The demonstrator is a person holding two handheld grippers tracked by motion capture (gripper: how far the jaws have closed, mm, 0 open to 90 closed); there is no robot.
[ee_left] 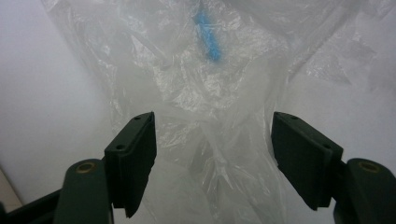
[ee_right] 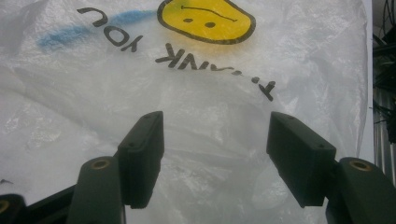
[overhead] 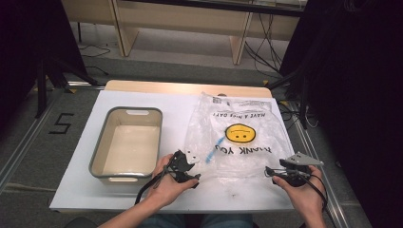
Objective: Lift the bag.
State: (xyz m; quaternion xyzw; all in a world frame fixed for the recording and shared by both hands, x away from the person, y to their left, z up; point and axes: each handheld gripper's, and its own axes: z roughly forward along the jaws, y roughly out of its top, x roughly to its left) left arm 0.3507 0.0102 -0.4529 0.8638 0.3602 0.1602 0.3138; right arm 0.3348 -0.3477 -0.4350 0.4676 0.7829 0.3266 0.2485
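two grippers, left gripper (overhead: 196,170) and right gripper (overhead: 269,172), both wide open, holding nothing, one plastic bag (overhead: 236,135), one tray (overhead: 127,142)

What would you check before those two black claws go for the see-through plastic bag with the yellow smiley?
1. Left gripper jaws open: ok.
2. Right gripper jaws open: ok.
3. Clear plastic bag with yellow smiley face lies on the white table, near edge towards both grippers: ok.
4. Plastic lies between the left jaws in the left gripper view: ok; whether the pads touch it: cannot tell.
5. Grey rectangular tub stands left of the bag, apart from it: ok.
6. Blue item inside the bag: cannot tell what it is.
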